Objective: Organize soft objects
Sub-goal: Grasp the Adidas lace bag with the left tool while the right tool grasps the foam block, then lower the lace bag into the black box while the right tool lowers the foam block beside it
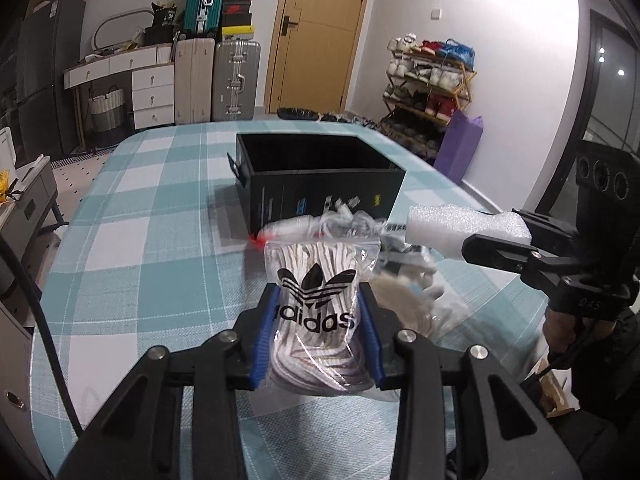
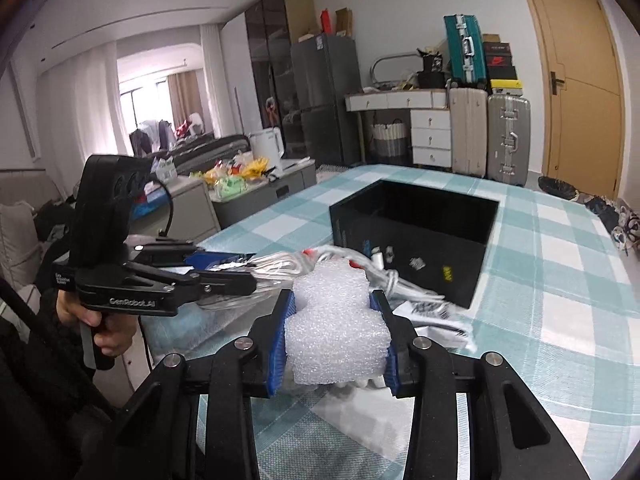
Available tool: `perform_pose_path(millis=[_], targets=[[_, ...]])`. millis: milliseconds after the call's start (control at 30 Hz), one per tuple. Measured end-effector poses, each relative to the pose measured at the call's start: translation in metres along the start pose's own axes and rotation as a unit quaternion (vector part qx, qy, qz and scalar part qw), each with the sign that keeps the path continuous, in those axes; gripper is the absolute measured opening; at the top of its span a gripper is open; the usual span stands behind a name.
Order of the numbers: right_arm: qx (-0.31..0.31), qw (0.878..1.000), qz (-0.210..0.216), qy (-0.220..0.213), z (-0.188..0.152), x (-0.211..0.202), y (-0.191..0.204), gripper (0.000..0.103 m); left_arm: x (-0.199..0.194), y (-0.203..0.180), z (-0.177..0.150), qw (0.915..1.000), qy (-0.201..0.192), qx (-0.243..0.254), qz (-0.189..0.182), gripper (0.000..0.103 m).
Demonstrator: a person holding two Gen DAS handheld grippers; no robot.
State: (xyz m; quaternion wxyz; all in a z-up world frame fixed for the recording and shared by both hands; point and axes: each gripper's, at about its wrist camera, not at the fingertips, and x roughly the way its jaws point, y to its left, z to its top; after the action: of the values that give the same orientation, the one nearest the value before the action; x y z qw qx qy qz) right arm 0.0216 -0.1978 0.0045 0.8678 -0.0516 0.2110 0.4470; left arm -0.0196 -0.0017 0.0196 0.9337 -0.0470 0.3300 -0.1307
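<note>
My left gripper [image 1: 318,302] is shut on a clear Adidas bag of striped laces [image 1: 316,312] and holds it above the checked tablecloth. My right gripper [image 2: 332,310] is shut on a white foam block [image 2: 336,328]; the foam block also shows at the right of the left wrist view [image 1: 460,228]. An open black box [image 1: 320,176] stands on the table beyond both grippers, and it shows in the right wrist view [image 2: 416,240] too. White cables and plastic-wrapped items [image 1: 340,224] lie in front of the box.
The table has a teal and white checked cloth [image 1: 152,240]. Beyond it stand suitcases [image 1: 236,80], a white drawer desk [image 1: 152,96], a wooden door [image 1: 316,32] and a shoe rack [image 1: 432,80]. A purple bag [image 1: 460,148] stands by the table's right edge.
</note>
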Motion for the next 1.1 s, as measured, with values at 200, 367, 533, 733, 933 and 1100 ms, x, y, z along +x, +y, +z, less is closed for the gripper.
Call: perform_pose_path(millis=[200,367,533,733,933,1100], targets=[[0.008,1.000,-0.017,-0.019,0.007,-0.011,-0.005,0.038,-0.008,-0.003,0.008,0.9998,-0.019,-0.001,0.002,0.036],[0.020,0.999,-0.027,-0.036,0.014,-0.018,-0.011,0.038,-0.013,-0.001,0.018,0.9992,-0.036,-0.013,0.010,0.036],[0.032,0.998,-0.032,-0.051,0.022,-0.023,-0.015,0.038,-0.017,0.001,0.030,0.9977,-0.060,-0.025,0.018,0.036],[0.035,0.997,-0.036,-0.061,0.035,-0.027,-0.019,0.038,-0.013,0.001,0.046,0.9962,-0.077,-0.027,0.029,0.036],[0.041,0.996,-0.043,-0.071,0.046,-0.030,-0.021,0.038,-0.003,0.002,0.059,0.9955,-0.084,-0.029,0.035,0.037],[0.046,0.995,-0.045,-0.076,0.057,-0.029,-0.027,0.038,0.006,0.003,0.070,0.9951,-0.087,-0.028,0.038,0.036]])
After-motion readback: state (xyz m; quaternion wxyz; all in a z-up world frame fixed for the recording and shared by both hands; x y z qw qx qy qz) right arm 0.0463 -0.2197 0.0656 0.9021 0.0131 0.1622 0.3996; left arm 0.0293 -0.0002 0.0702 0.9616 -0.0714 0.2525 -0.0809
